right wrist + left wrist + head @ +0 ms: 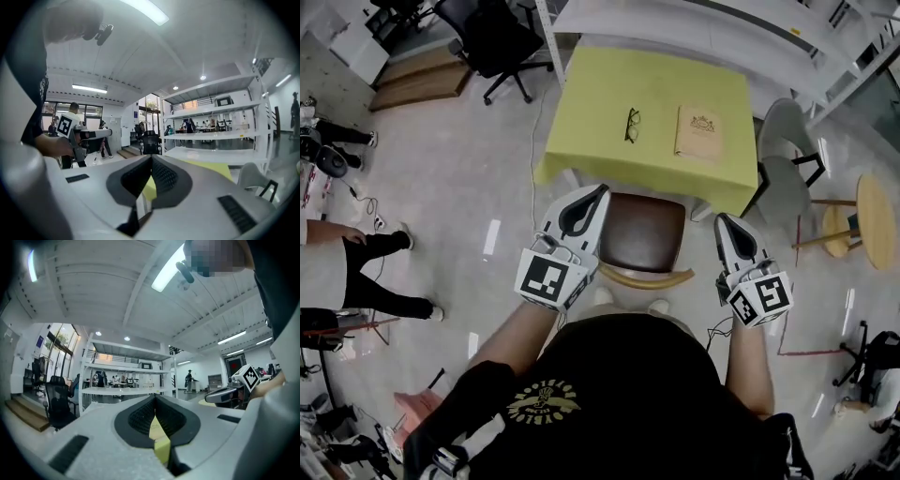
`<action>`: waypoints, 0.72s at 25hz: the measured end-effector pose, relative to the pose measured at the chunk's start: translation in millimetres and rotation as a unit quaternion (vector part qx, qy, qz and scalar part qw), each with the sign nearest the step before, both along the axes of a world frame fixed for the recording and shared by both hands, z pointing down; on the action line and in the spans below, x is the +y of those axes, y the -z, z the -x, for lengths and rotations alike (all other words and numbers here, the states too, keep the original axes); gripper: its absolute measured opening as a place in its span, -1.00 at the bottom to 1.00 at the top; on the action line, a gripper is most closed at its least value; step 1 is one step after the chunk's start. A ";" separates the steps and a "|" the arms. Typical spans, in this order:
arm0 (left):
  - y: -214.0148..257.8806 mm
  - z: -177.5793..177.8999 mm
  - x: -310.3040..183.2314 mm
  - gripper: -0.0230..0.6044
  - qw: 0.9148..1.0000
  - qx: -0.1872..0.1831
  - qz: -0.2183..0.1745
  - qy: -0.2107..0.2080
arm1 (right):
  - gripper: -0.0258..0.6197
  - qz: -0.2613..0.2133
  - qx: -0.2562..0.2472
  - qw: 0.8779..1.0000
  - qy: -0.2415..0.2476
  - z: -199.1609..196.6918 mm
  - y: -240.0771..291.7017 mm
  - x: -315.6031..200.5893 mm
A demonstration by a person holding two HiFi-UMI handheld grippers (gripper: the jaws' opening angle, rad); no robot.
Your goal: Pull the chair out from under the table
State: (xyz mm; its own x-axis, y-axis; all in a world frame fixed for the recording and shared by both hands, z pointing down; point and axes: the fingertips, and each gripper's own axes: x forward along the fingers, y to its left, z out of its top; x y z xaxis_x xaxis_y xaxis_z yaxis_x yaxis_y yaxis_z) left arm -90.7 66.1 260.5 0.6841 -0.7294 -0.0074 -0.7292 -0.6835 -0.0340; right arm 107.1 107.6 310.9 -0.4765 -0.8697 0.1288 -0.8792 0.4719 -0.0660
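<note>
The wooden chair (642, 230) stands at 6 o'clock of the yellow table (609, 94), right in front of the person. Its brown seat shows almost whole. Only the far edge sits at or just under the hanging tablecloth, and the curved backrest (649, 277) faces the person.

The left gripper (598, 195) hovers over the seat's 9 o'clock side, and the right gripper (724, 223) is out past its 3 o'clock side. Both point roughly level toward the table, well above the chair and touching nothing. Each has its jaws pressed together with nothing between them.

The scene fits 2 stages: a chair already drawn out as far as wanted, with the grippers clear of it, or a chair with a little way to come and no hold on it. The pictures do not settle which, so I judge only that no pulling is under way. The backrest rail is the part nearest both grippers.

On the table at 12 o'clock of the chair lie folded glasses (632, 125) and a tan booklet (698, 131). A grey chair (787, 159) stands at the table's 3 o'clock corner, with a round wooden stool (874, 220) beyond it. A black office chair (497, 42) is at 11 o'clock, and a bystander's legs (375, 272) are at 9 o'clock, well apart.

The only thing in the chair's path toward 6 o'clock is the person's own shoes (659, 306), just behind the backrest
</note>
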 end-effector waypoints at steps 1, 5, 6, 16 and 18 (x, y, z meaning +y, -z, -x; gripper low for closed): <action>4.5 4.2 -2.2 -0.90 1.000 -0.005 -0.008 0.005 | -0.89 -0.006 0.007 1.000 -0.009 -2.3 4.3 -1.4; 16.6 20.4 -10.9 -0.90 0.999 -0.010 -0.028 0.025 | -0.89 -0.017 0.027 0.999 -0.037 -17.1 14.0 -4.7; 19.2 25.1 -12.9 -0.90 0.999 -0.008 -0.029 0.030 | -0.89 -0.020 0.032 0.999 -0.039 -19.8 16.9 -4.3; 33.2 50.1 -18.5 -0.90 0.998 0.006 -0.035 0.047 | -0.89 -0.057 0.057 0.995 -0.051 -33.1 48.4 -1.5; 33.6 46.6 -14.2 -0.90 0.998 0.002 -0.035 0.044 | -0.89 -0.058 0.060 0.996 -0.043 -32.7 49.7 -1.2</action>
